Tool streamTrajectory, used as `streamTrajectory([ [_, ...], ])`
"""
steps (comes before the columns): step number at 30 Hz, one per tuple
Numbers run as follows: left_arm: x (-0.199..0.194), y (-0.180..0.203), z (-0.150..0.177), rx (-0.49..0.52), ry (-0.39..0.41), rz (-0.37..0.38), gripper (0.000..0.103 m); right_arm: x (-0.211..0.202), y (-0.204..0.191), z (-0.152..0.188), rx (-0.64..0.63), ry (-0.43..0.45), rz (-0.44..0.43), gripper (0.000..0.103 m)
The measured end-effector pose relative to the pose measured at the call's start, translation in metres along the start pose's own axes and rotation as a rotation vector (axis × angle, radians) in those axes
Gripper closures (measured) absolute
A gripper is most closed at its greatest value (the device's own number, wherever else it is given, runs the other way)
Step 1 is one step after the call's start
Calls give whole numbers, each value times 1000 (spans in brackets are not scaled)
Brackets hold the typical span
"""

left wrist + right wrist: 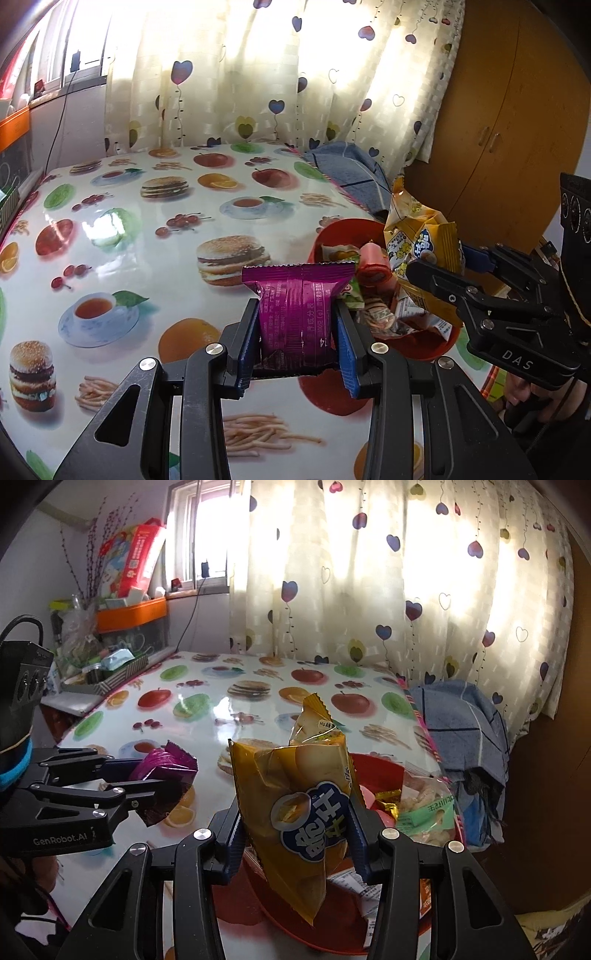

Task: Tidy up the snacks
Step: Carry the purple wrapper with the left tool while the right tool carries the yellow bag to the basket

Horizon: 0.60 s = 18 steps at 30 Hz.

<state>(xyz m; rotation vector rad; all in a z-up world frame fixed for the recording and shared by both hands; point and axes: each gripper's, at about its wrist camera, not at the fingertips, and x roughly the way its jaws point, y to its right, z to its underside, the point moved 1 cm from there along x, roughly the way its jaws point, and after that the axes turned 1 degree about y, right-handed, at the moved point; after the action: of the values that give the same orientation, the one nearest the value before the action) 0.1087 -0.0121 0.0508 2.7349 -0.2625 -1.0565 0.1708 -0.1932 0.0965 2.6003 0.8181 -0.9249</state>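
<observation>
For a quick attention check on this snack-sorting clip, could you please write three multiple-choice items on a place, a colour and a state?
1. Where are most loose snacks?
A. In the red bowl
B. On the windowsill
C. On the blue cloth

2. What colour is the packet in the left claw?
A. Green
B. Purple
C. White

3. What is the state of the right claw?
A. Open and empty
B. Resting in the bowl
C. Shut on a yellow snack bag

Answers:
1 A, wrappers fill the bowl near the table's edge.
2 B, the purple packet sits between its blue pads.
3 C, both pads press the bag's sides and it hangs clear above the bowl.
</observation>
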Motion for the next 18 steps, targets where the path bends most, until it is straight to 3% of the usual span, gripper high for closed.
streamTrajectory([
  [11, 10, 20, -7, 52, 4, -11, 64, -1, 29, 25, 41, -58, 58, 58],
  [18, 18, 29, -9, 77, 2, -30, 64, 6, 27, 32, 13, -85, 61, 56],
])
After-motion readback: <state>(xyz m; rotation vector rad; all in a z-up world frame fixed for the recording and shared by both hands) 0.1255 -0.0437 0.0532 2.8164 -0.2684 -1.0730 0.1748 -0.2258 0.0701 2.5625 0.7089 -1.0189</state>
